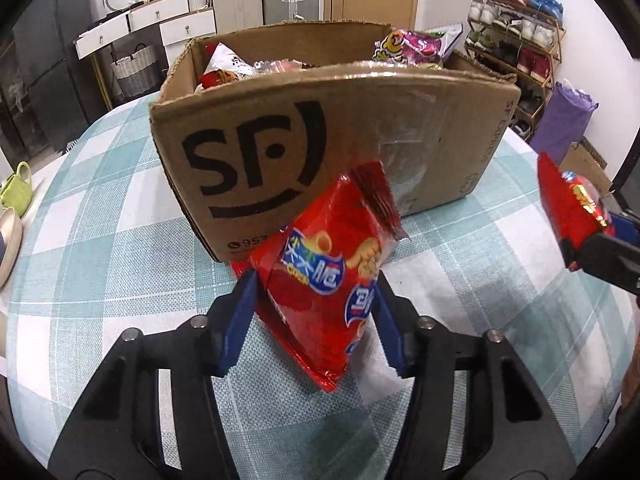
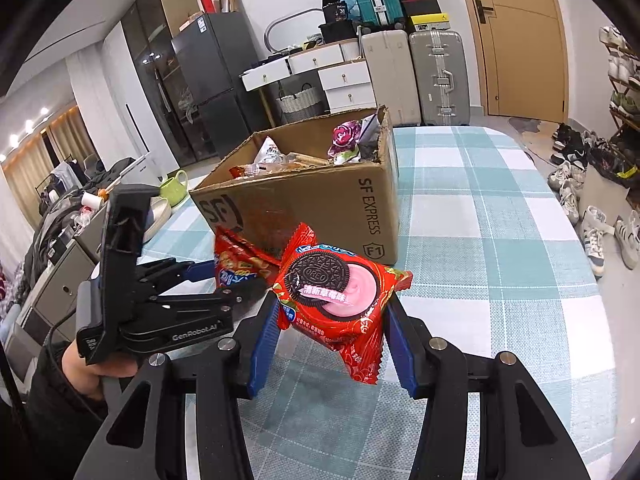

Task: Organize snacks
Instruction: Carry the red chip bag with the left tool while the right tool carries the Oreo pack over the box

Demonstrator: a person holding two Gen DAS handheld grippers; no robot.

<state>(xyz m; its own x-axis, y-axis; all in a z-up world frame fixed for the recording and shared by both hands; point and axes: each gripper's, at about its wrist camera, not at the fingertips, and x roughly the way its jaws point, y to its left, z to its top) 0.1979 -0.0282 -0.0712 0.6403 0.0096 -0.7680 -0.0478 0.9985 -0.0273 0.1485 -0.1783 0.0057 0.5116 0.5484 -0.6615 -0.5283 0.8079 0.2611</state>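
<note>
A red cracker bag point(image 1: 324, 276) stands tilted in front of the open SF cardboard box point(image 1: 280, 152) on the checked tablecloth. My left gripper point(image 1: 316, 280) is shut on it, one blue pad pressed against each side. In the right wrist view the same bag point(image 2: 236, 268) sits between the left gripper's fingertips point(image 2: 224, 280). My right gripper point(image 2: 328, 320) is shut on a red Oreo pack point(image 2: 336, 292), held above the cloth to the right of the box point(image 2: 320, 208). That pack point(image 1: 568, 204) and the right gripper point(image 1: 600, 244) show at the left wrist view's right edge. Several snack packs fill the box.
A green mug point(image 1: 18, 188) and a plate point(image 1: 8, 248) sit on the table's left side. A hand point(image 2: 88, 364) holds the left gripper. Checked cloth point(image 2: 480, 240) stretches right of the box. Shoes, suitcases and drawers stand beyond the table.
</note>
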